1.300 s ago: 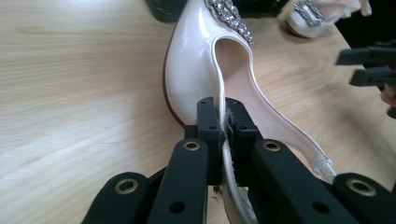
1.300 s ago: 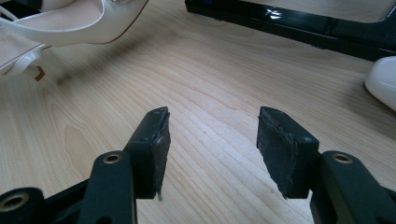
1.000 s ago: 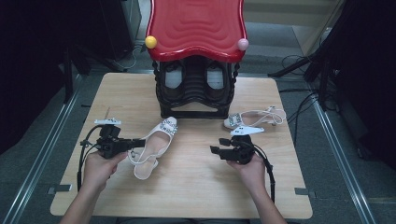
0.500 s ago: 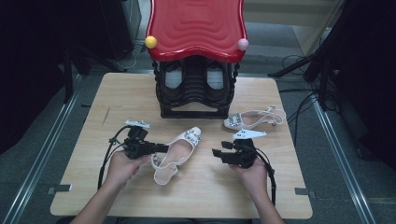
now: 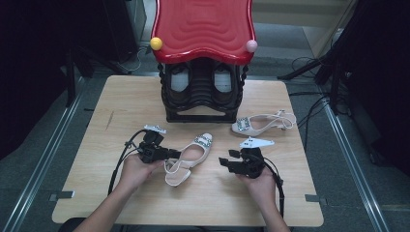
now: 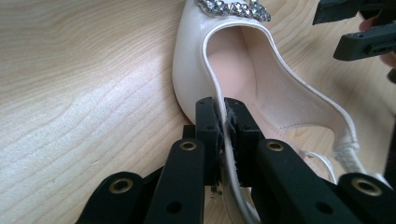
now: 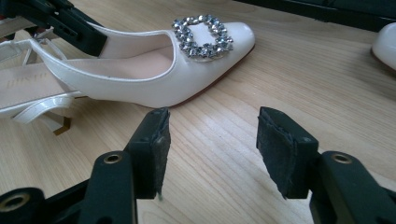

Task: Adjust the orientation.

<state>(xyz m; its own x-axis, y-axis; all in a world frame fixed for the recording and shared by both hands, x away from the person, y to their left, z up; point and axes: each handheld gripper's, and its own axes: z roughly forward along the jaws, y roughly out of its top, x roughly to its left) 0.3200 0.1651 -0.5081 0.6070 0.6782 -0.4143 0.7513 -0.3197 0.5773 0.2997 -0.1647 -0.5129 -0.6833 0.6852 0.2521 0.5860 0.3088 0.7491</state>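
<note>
A cream slingback shoe with a rhinestone buckle lies on the wooden table, toe pointing up and right. My left gripper is shut on the shoe's side wall. Its jaws have just eased slightly wider, with the wall still pinched between the pads. The shoe stretches away from those jaws. My right gripper rests just right of the shoe, open. Its jaws have just narrowed a touch, and nothing is between them. The shoe lies just beyond them.
The matching shoe lies at the back right, its toe near the rack. A black shoe rack with a wavy red top stands at the back centre and holds dark shoes. Cables trail from both grippers.
My left hand has carried the shoe to the right, from the table's left part towards the centre, closer to the right gripper. The right hand has stayed put.
</note>
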